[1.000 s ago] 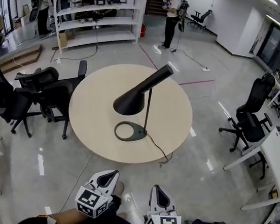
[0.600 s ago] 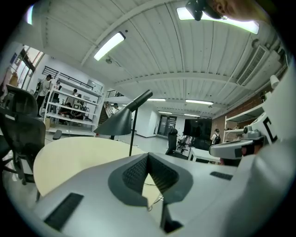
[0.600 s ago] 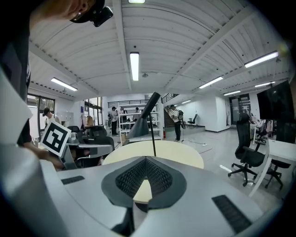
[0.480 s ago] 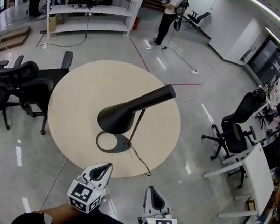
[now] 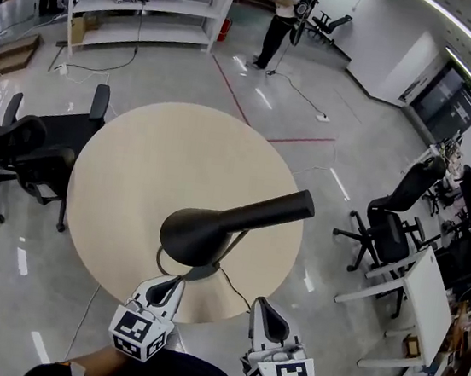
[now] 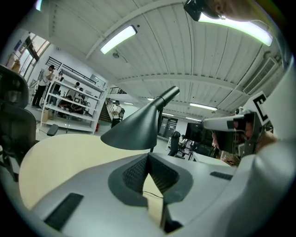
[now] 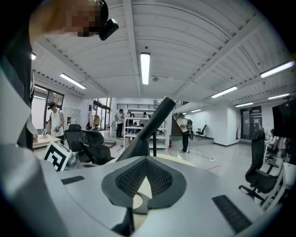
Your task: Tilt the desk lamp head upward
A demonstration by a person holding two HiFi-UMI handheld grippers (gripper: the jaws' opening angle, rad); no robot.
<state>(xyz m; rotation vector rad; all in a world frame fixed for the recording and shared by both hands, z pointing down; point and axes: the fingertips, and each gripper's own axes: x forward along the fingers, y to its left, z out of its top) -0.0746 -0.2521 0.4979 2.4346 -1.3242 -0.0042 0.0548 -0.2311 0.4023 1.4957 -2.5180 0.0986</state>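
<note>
The left gripper [image 5: 175, 283] and right gripper [image 5: 260, 305] each have jaws together on nothing, at the near edge of the round surface [image 5: 135, 170]. The desk lamp [image 5: 221, 228] stands near that edge, its head apart from both. Office chairs [image 5: 25, 155] crowd the left rim; open floor [image 5: 257, 91] lies beyond the far rim
</note>
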